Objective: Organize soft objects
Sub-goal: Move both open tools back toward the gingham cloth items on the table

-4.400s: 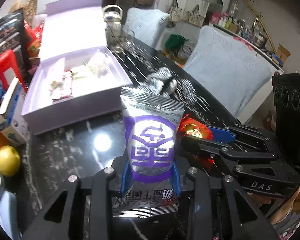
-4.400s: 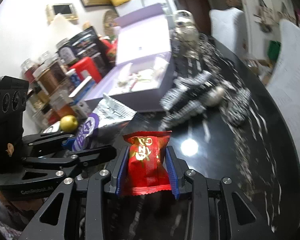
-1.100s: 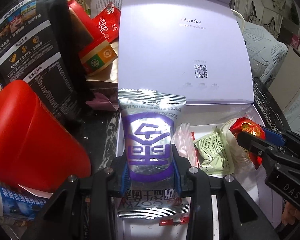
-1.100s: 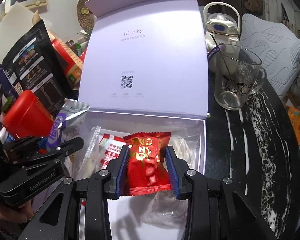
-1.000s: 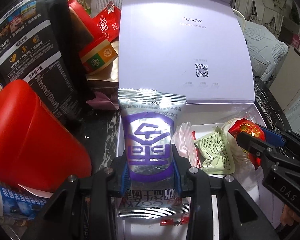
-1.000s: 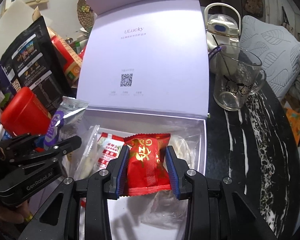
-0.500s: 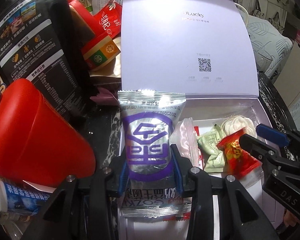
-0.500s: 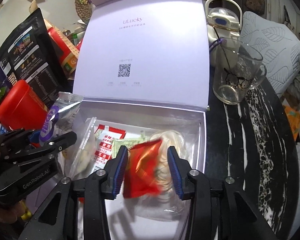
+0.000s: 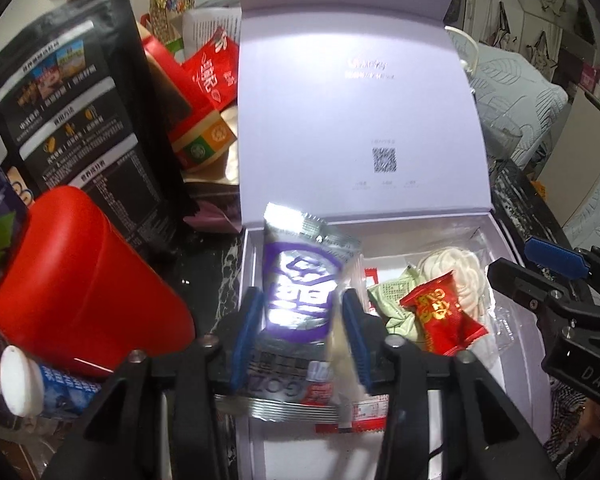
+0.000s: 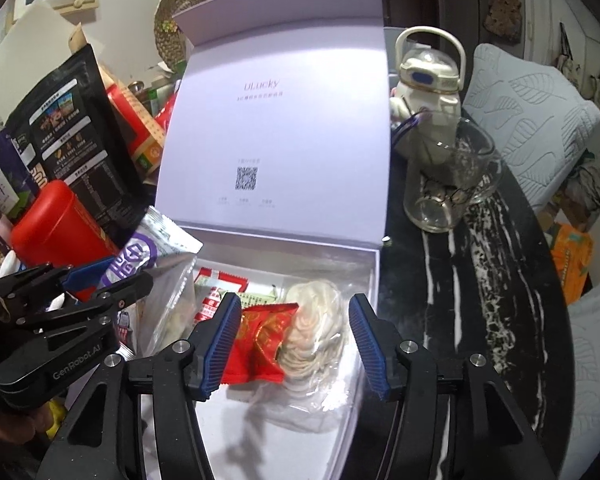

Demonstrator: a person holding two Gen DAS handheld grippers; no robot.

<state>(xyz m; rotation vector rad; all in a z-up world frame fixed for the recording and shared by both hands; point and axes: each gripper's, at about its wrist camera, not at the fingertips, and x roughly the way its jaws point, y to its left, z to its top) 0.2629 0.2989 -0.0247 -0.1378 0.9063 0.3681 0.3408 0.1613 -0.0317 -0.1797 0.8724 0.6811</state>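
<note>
The left hand-held gripper [image 9: 302, 334] has its jaws opening, and the silver-and-purple snack packet [image 9: 300, 280] sits between them, tilted, its long axis running away from the gripper along the line of the fingers with the top leaning toward the right finger. The pads no longer seem to press it, so it looks to be slipping free over the left end of the open lavender box [image 9: 512, 240], above the packets already lying there. The right hand-held gripper [image 10: 296, 344] is likewise opening, with nothing clamped: the red candy packet [image 10: 260, 344] lies below it in the box, close against its left finger, and rests beside the white wrapped pastry [image 10: 316, 328] under the gap. Both packets are thus straight ahead of and under their own grippers, inside the box walls. The silver packet's lower end is nearest the left gripper, so that hand governs the next move, probably a straight pull back and up; the risk is the tilted packet snagging on a finger.
</note>
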